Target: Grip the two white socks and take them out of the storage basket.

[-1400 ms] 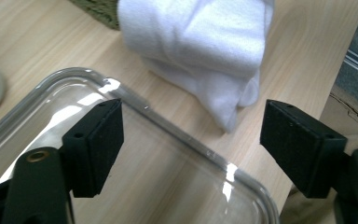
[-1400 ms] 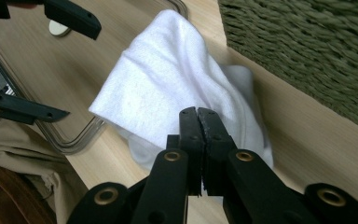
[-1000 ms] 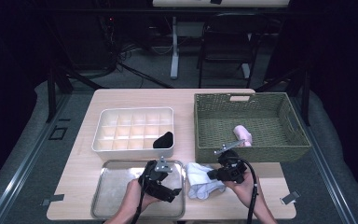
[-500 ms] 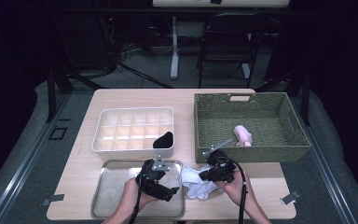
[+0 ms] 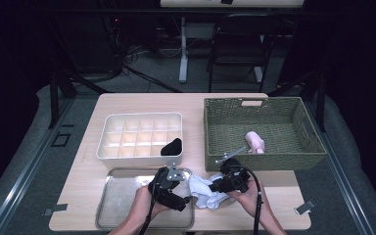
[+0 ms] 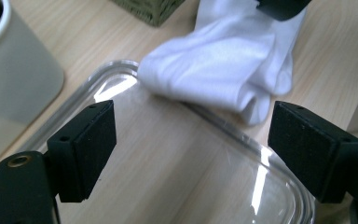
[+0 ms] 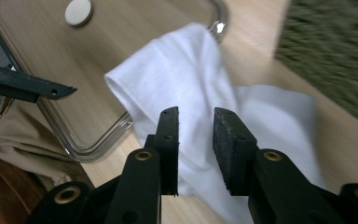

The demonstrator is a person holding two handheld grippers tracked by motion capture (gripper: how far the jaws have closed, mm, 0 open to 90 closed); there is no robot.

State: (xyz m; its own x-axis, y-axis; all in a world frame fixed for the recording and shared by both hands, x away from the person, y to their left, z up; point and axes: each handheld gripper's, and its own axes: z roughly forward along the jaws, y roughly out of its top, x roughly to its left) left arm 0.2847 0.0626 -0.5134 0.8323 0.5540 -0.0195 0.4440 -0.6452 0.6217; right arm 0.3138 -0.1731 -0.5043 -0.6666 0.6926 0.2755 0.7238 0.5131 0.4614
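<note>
Right gripper view, soft white sock [image 7: 191, 88] rumpled, draped over glossy rounded tray rim [image 7: 98, 140].

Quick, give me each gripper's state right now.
Left gripper: open, holding nothing, over the clear tray.
Right gripper: jaws just been opening, a narrow gap, white sock behind them, not pinched.

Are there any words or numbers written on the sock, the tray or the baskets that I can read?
None: no words, numbers or signs can be read.
The white sock, the clear tray, the white divided box and the green woven basket all look plain.
The round white spot on the tray in the right gripper view has no readable print.
</note>
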